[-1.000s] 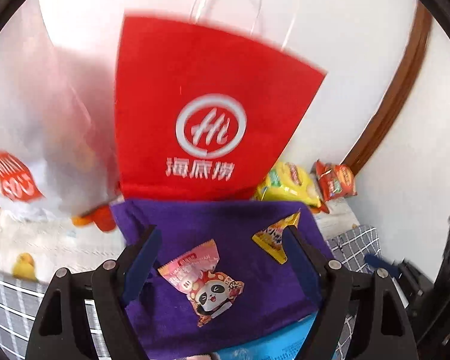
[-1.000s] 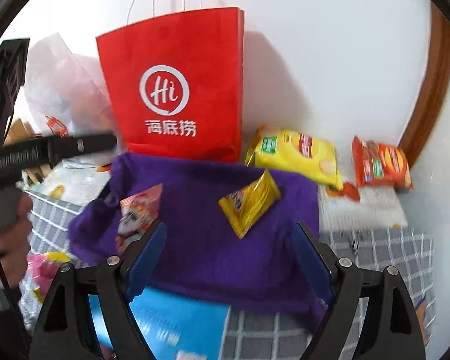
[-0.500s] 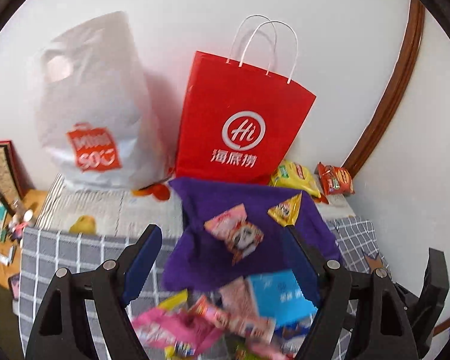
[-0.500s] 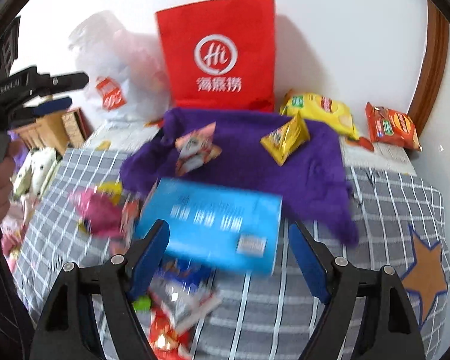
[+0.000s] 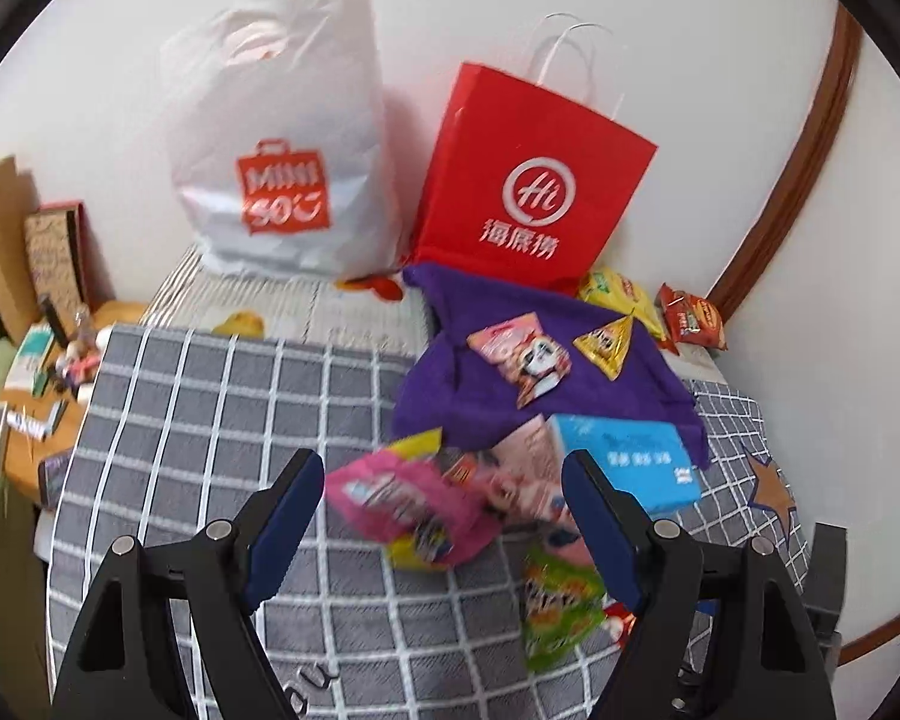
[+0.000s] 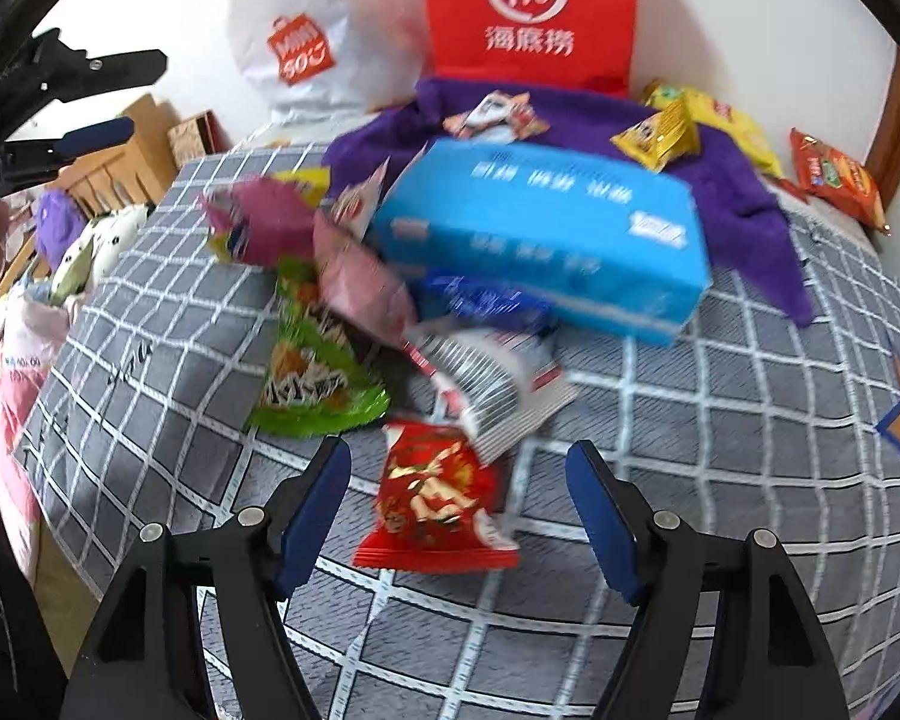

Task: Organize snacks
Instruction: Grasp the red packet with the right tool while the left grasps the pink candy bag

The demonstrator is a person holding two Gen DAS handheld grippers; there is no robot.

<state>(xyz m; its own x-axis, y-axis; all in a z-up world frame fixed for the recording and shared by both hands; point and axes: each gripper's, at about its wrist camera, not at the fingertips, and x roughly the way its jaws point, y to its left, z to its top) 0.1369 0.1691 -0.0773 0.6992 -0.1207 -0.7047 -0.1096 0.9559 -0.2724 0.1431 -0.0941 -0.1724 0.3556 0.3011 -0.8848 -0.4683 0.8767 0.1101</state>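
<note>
Red foil snack packet (image 6: 435, 501) — between your right gripper (image 6: 456, 510), jaws closing, nothing pinched yet; centre its near edge. Left gripper (image 5: 435, 516) — wide, empty.

The left gripper (image 5: 441, 498) hangs over a grey checked cloth (image 5: 210, 420) with its jaws apart and nothing gripped. Between the blue pads (image 5: 285, 501) shows a blurred pink packet (image 5: 402, 498), with a green packet (image 5: 561, 606) nearer the right pad. Beyond lies a blue box (image 5: 627, 465), partly on a purple cloth (image 5: 486, 396) that bears a panda packet (image 5: 525, 360) and a yellow triangular packet (image 5: 609, 342). Against the white wall stand a red paper bag (image 5: 531, 180) and, left of it, a white plastic bag (image 5: 282, 162). Right of the red bag lie a yellow packet (image 5: 621, 294) and an orange-red packet (image 5: 690, 315).
</note>
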